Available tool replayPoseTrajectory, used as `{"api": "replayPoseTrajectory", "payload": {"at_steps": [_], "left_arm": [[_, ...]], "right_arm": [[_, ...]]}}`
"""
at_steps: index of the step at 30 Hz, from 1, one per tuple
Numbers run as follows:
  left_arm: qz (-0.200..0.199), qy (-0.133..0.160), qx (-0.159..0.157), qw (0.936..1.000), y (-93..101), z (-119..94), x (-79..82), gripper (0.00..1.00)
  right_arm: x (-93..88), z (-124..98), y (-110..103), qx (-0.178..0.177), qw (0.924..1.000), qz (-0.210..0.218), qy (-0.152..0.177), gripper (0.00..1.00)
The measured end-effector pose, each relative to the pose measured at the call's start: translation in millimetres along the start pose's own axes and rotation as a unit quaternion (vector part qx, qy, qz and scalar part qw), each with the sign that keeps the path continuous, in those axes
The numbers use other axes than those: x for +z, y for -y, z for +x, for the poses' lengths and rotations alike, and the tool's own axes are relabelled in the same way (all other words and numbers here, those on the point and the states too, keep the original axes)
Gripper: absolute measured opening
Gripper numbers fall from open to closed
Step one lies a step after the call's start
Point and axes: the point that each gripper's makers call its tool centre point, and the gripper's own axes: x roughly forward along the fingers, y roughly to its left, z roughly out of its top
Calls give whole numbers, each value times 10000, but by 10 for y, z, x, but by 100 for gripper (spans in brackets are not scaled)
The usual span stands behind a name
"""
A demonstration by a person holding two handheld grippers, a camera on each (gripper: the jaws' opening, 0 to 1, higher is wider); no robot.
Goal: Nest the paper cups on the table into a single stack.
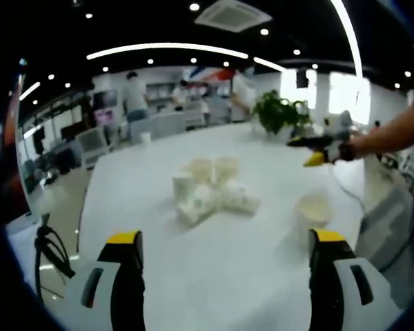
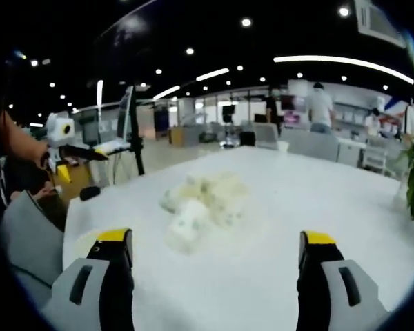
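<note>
Several white paper cups (image 1: 210, 189) lie in a loose heap at the middle of the white table (image 1: 159, 262), some upright, some on their sides. One more cup (image 1: 312, 210) stands alone to the right of the heap. My left gripper (image 1: 224, 258) is open, short of the heap, with nothing between its jaws. The right gripper (image 1: 317, 148) comes in from the right above the table, held by a hand. In the right gripper view the same heap (image 2: 203, 203) lies ahead of my open right gripper (image 2: 214, 258). The left gripper (image 2: 72, 152) shows at far left.
A potted green plant (image 1: 279, 114) stands at the table's far side, and a small cup (image 1: 145, 137) sits at the far edge. A black cable (image 1: 52, 252) hangs off the near left. Desks, monitors and standing people (image 1: 133, 96) fill the office behind.
</note>
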Motion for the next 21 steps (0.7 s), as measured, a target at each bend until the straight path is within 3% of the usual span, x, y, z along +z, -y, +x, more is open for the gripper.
{"api": "replayPoseTrajectory", "payload": {"at_steps": [12,21], "left_arm": [[-49,-36,33,10000,21,-10,-63,98],[-22,-125,54,9999,7,-5,-108,98]], "right_arm": [[-47,227,15,112,9999,-78,-99,95],[-9,411,54,148,9999,2,-19,100]]}}
